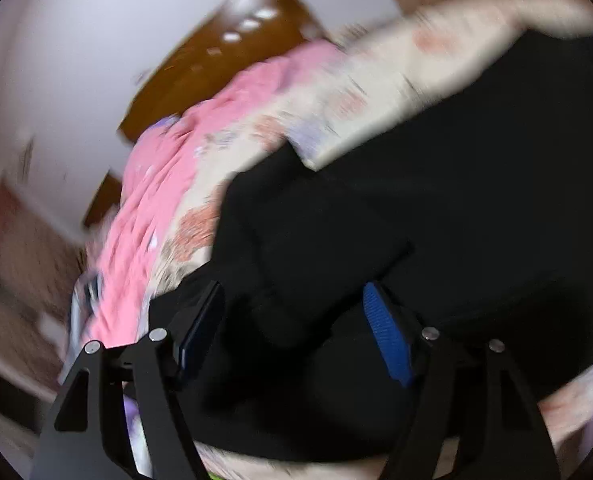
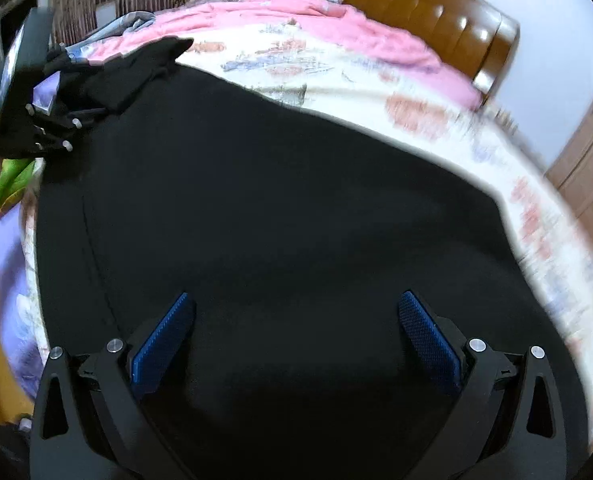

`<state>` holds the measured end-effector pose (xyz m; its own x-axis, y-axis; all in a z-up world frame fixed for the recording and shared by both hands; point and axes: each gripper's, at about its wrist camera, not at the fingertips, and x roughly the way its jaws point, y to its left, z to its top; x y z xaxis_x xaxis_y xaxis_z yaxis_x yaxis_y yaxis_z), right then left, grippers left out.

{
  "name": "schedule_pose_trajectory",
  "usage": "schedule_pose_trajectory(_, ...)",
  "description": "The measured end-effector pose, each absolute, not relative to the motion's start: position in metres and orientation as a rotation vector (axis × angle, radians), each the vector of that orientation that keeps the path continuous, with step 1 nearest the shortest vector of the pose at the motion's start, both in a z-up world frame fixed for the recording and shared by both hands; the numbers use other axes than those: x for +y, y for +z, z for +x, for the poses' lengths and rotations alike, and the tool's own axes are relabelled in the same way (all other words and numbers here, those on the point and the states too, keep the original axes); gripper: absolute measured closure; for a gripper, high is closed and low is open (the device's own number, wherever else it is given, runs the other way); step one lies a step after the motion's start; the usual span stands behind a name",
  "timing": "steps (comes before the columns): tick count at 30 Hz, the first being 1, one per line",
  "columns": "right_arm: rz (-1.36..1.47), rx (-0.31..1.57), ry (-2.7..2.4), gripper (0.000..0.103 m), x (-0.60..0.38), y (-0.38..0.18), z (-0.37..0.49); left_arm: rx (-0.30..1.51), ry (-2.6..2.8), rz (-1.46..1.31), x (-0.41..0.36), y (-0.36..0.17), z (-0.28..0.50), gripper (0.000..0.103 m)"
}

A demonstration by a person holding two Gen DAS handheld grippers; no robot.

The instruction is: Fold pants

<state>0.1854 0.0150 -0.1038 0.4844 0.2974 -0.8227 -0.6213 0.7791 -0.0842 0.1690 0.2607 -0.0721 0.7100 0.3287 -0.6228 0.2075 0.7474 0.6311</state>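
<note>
Your black pants (image 2: 280, 208) lie spread over the bed (image 2: 376, 80), covering most of the near half of the patterned cream sheet, with a long straight edge running from the far left down toward the right. In the right wrist view your right gripper (image 2: 296, 332) hangs over the near part of the cloth with its two blue-padded fingers (image 2: 164, 340) spread wide apart; nothing sits between them, and you cannot tell from this view whether the tips touch the fabric. At the far left of that same view your left gripper (image 2: 52, 120) shows as a dark linkage at the pants' far left corner, where the cloth is bunched and lifted into a peak, but the view is too small and dark to tell whether it is pinching that cloth. The left wrist view is badly motion-blurred and tilted: your left gripper (image 1: 296, 328) has its fingers set apart, one blue pad (image 1: 388, 336) clearly visible on the right, and a fold of the black pants (image 1: 436, 200) fills the space between and beyond them; whether the pads press on it you cannot tell. A pink quilt (image 2: 336, 28) lies crumpled along the far side of the bed, against the brown headboard (image 2: 424, 8). A green item (image 2: 8, 184) shows at the left edge of the bed.
</note>
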Motion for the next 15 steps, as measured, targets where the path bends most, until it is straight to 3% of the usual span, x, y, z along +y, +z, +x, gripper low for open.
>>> schedule_pose_trajectory(2, -0.311, 0.941, 0.580, 0.004, 0.001, -0.103, 0.196, 0.804, 0.029, 0.692, 0.268, -0.073, 0.177, 0.053)
schedule_pose_trajectory(3, -0.266, 0.953, 0.596, 0.004, -0.006, -0.102, 0.199, 0.801, 0.045, 0.655, 0.276, -0.072, 0.179, 0.078)
schedule_pose_trajectory(5, -0.230, 0.955, 0.616, 0.004, -0.009, -0.101, 0.200, 0.755, 0.054, 0.522, 0.293, -0.064, 0.178, 0.081)
schedule_pose_trajectory(10, -0.271, 0.950, 0.600, 0.004, -0.005, -0.102, 0.197, 0.505, 0.072, -0.351, 0.406, -0.029, 0.125, 0.086)
schedule_pose_trajectory(14, -0.296, 0.950, 0.591, 0.004, 0.002, -0.102, 0.198, 0.410, 0.138, -0.826, 0.497, -0.056, 0.091, 0.086)
schedule_pose_trajectory(15, -0.293, 0.950, 0.594, 0.004, 0.002, -0.102, 0.198, 0.444, 0.188, -0.884, 0.514, -0.069, 0.088, 0.081)
